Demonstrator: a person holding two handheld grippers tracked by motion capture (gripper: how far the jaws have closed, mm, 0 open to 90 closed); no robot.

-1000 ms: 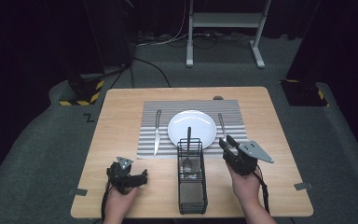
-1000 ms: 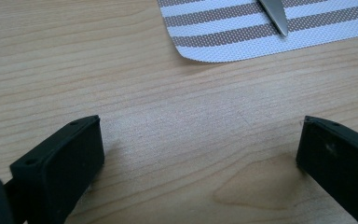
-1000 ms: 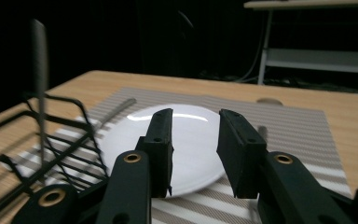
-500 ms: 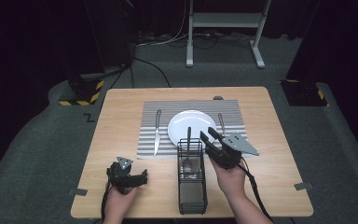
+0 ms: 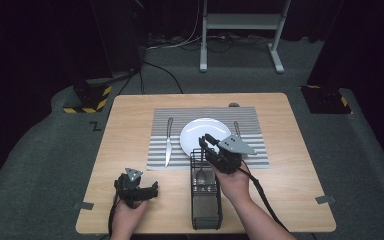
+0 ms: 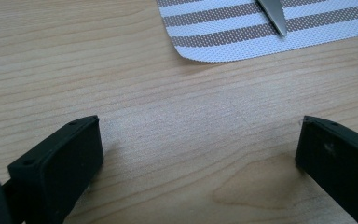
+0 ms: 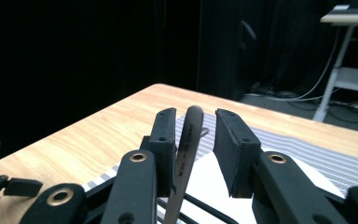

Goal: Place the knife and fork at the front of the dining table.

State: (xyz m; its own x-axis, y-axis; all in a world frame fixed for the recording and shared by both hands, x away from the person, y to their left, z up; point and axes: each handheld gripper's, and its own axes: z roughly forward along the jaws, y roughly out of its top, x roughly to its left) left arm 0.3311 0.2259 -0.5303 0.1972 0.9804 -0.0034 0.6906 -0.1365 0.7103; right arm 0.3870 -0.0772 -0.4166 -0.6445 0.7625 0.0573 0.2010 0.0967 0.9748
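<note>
Silver metal utensil handle (image 7: 186,140) is standing upright in black wire caddy (image 5: 206,200), between open jaws of right gripper (image 7: 193,140); close squarely, lift straight w/o tilting. Left gripper (image 6: 196,154) is resting open on desk.

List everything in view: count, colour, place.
table: 1, light wood, centre
placemat: 1, grey-white striped, on table
plate: 1, white, on placemat
knife: 1, silver, on placemat left of plate
utensil: 1, silver, on placemat right of plate; type unclear
caddy: 1, black wire, front of table
handle: 1, silver, stands from caddy between right jaws
left gripper: 1, black, open, low over bare table
right gripper: 1, black, around handle; contact unclear
</note>
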